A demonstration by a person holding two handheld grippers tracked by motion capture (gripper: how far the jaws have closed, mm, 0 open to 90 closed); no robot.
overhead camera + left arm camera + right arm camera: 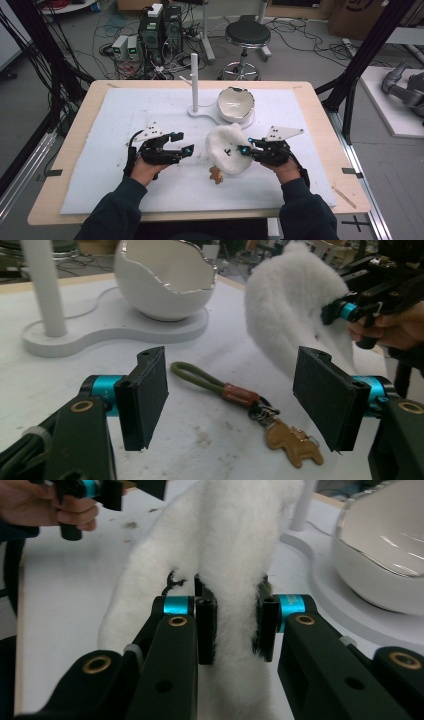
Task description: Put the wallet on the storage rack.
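A white fluffy pouch [227,148] is held up off the white mat near the table's middle. My right gripper [245,149] is shut on a fold of the pouch [235,580]. My left gripper [186,148] stands open to the left of the pouch [295,305], nothing between its pads [150,390]. Beyond the left gripper's jaws a keychain lies flat on the mat: an olive green loop [197,377], a brown leather band, a metal ring and a tan dog-shaped charm [295,442]. From above, the charm [216,174] shows just below the pouch.
A white cracked-egg-shaped bowl [235,104] sits on a flat white stand [205,113] with an upright white post [194,80] at the mat's far middle. A white mat [125,115] covers most of the wooden table. Stool, cables and electronics stand on the floor beyond.
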